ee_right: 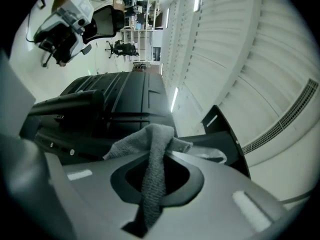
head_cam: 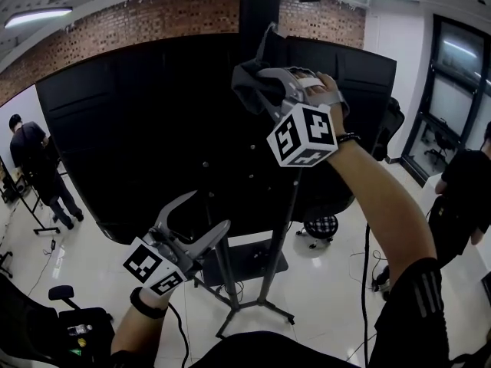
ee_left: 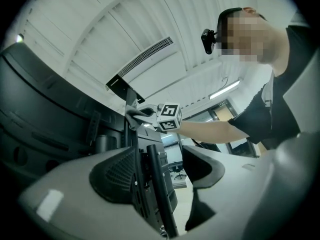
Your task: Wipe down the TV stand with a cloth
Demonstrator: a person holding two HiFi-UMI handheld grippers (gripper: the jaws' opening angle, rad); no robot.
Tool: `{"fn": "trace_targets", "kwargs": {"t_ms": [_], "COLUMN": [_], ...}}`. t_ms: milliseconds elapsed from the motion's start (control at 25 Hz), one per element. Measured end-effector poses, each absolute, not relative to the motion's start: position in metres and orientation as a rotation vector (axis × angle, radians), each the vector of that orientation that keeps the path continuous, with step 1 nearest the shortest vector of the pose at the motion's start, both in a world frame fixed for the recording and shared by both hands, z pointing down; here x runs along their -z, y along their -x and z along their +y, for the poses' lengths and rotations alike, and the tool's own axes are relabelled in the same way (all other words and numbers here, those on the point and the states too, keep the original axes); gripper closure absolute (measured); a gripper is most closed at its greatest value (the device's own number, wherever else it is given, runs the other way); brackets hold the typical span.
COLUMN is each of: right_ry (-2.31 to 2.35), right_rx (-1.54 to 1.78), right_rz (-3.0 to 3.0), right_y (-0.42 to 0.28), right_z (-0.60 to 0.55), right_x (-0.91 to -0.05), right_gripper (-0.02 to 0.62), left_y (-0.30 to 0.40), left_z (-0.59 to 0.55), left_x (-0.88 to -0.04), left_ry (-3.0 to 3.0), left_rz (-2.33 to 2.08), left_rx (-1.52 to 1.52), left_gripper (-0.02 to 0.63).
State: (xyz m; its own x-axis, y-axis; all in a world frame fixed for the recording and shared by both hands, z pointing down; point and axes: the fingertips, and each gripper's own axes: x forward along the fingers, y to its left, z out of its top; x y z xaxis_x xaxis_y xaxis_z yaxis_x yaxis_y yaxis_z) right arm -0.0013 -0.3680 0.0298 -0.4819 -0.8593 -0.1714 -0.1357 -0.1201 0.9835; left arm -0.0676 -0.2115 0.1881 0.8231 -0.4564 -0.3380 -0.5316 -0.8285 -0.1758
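Observation:
The TV stand has slanted metal poles and a dark base plate, and it carries a big black screen seen from behind. My right gripper is raised near the top of the stand, shut on a dark grey cloth. In the right gripper view the cloth hangs bunched between the jaws. My left gripper is lower down, shut on a stand pole that runs between its jaws. The left gripper view also shows the right gripper's marker cube and the cloth against the stand.
One person stands at the far left by a tripod, and another person stands at the right. A black stool sits behind the stand. Cables lie on the glossy white floor. Dark gear is at the lower left.

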Motion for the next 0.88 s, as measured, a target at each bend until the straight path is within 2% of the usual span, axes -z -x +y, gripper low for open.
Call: {"fn": "trace_targets", "kwargs": {"t_ms": [880], "right_ry": [-0.931], "right_rx": [1.556], "right_rz": [-1.404], "right_y": [0.012], "right_z": [-0.367], "right_x": [-0.243], "right_gripper": [0.579], "left_y": [0.058], "left_z": [-0.218], "left_x": [-0.245], "left_ry": [2.901], "left_rz": [0.787], "left_rx": [-0.408], "left_gripper": [0.293]}}
